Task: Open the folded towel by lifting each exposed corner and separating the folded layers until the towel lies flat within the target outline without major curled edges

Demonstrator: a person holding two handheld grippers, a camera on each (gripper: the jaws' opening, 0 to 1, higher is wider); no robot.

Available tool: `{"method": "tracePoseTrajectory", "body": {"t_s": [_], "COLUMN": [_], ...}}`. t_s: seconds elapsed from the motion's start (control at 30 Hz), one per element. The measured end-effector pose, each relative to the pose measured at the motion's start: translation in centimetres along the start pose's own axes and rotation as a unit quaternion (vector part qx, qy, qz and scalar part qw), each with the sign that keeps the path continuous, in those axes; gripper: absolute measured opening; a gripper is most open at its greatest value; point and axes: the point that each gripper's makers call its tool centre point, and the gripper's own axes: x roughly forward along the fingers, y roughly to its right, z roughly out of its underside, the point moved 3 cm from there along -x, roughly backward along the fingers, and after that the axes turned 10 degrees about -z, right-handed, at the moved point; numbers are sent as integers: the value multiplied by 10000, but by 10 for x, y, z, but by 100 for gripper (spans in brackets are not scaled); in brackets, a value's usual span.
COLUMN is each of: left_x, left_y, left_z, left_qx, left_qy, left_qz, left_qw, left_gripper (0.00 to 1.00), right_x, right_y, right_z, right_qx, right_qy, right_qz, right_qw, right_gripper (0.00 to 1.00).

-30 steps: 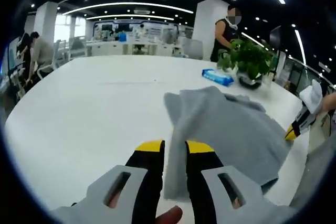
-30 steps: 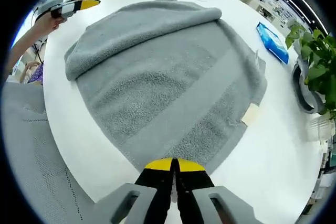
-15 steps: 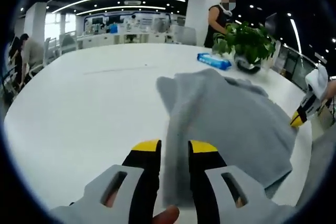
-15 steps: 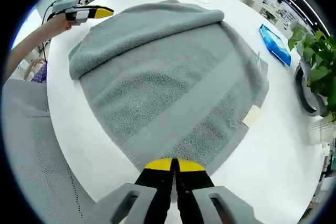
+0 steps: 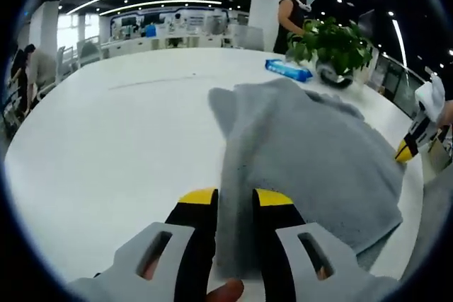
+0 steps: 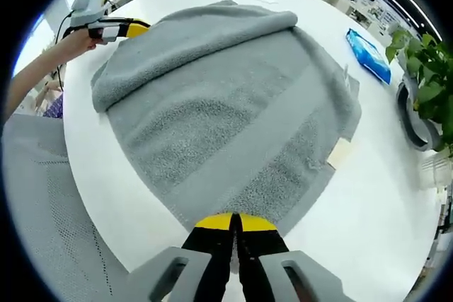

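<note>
Left claw (image 5: 233, 199) is pinching the towel (image 5: 311, 153) edge between its jaws. Right claw (image 6: 235, 223) is pressed together right at the towel's near edge; can't tell if it's got fabric. Towel's spread on the white worktop (image 5: 106, 139), far side rolled over.

No readable text, brand, no. or sign anywhere. The blue packet (image 6: 369, 56) on the white table (image 6: 382, 196) has pale print, too blurred & small to make out. The towel (image 6: 226, 111) carries a pale tag (image 6: 338, 153) at its edge, no lettering legible on it.
</note>
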Motion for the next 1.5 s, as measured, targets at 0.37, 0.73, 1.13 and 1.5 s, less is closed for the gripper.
{"method": "tracePoseTrajectory", "body": {"t_s": [0.37,0.73,1.13,1.5], "left_x": [-1,-11,-19,-30], "left_y": [5,-8,-36,-72], "left_z": [1,-6,-7,7], "left_qx": [409,317,367,450], "left_qy": [143,116,69,-97], "left_qz": [-33,-172,-493,-908], "left_qw": [9991,9993,9981,9948], "left_gripper": [4,4,4,4], "right_x": [1,0,0,0], "right_y": [-2,-2,-2,-2], "right_z": [0,0,-1,0], "right_qx": [-123,44,173,123], "right_qy": [-107,-112,-112,-139], "right_qz": [188,287,337,365], "right_qw": [9997,9995,9992,9992], "right_gripper": [0,0,0,0]}}
